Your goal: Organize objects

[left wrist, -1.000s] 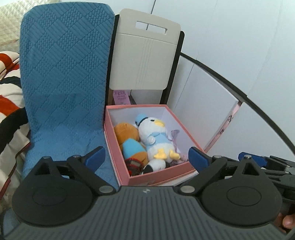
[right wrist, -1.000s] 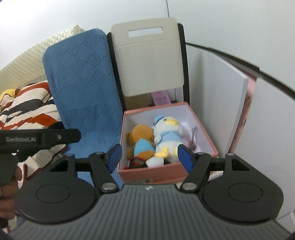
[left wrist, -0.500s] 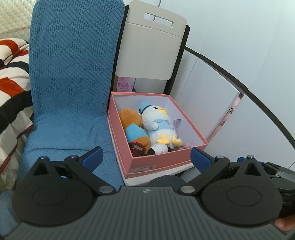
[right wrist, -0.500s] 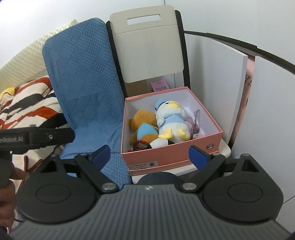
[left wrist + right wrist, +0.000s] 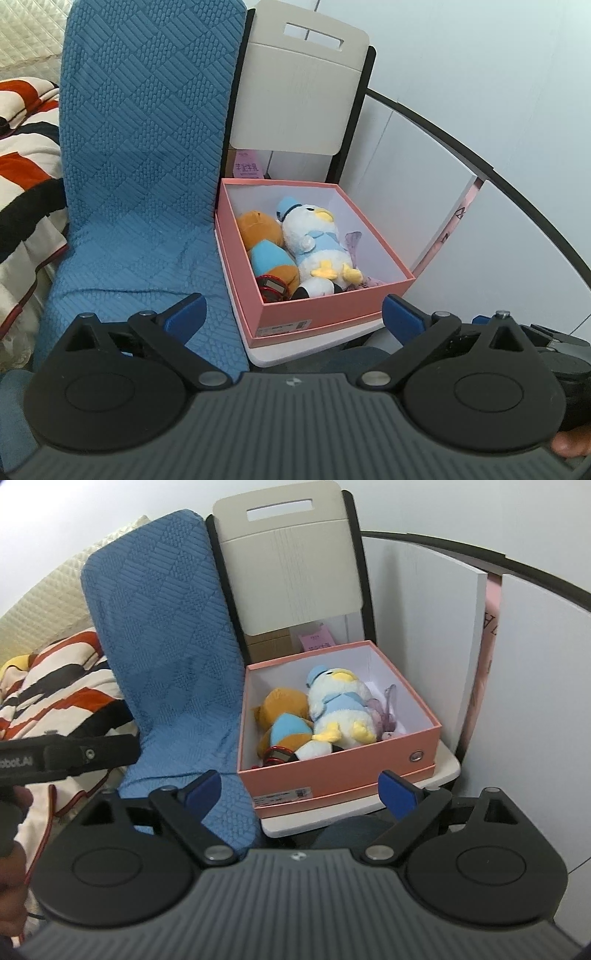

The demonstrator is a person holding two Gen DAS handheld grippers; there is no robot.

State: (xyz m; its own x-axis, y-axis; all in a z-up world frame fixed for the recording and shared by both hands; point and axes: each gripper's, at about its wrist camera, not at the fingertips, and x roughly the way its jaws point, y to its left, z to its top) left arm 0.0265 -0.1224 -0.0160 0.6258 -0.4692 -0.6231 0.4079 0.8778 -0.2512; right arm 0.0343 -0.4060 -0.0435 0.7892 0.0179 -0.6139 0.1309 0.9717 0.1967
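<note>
An open pink box [image 5: 332, 306] [image 5: 332, 771] sits on a white chair seat [image 5: 303, 347]. Inside lie a white duck plush [image 5: 314, 240] [image 5: 336, 705], a brown plush with a blue belly [image 5: 262, 236] [image 5: 284, 709], a small red-and-black item [image 5: 273, 286] and a purple trinket [image 5: 384, 709]. My left gripper [image 5: 293, 312] hovers open in front of the box's near wall, with nothing between its blue pads. My right gripper [image 5: 301, 786] is also open and empty, just short of the same wall.
A blue quilted blanket [image 5: 140, 166] [image 5: 173, 646] drapes left of the box. A striped blanket [image 5: 55, 686] lies farther left. The chair's beige backrest [image 5: 295, 92] rises behind the box. White panels [image 5: 417, 627] stand on the right. The left gripper's body [image 5: 66, 757] crosses the right view.
Both grippers have backed off and sunk slightly, so the box's front wall and the seat edge now show. The right gripper's jaws have spread wider.
</note>
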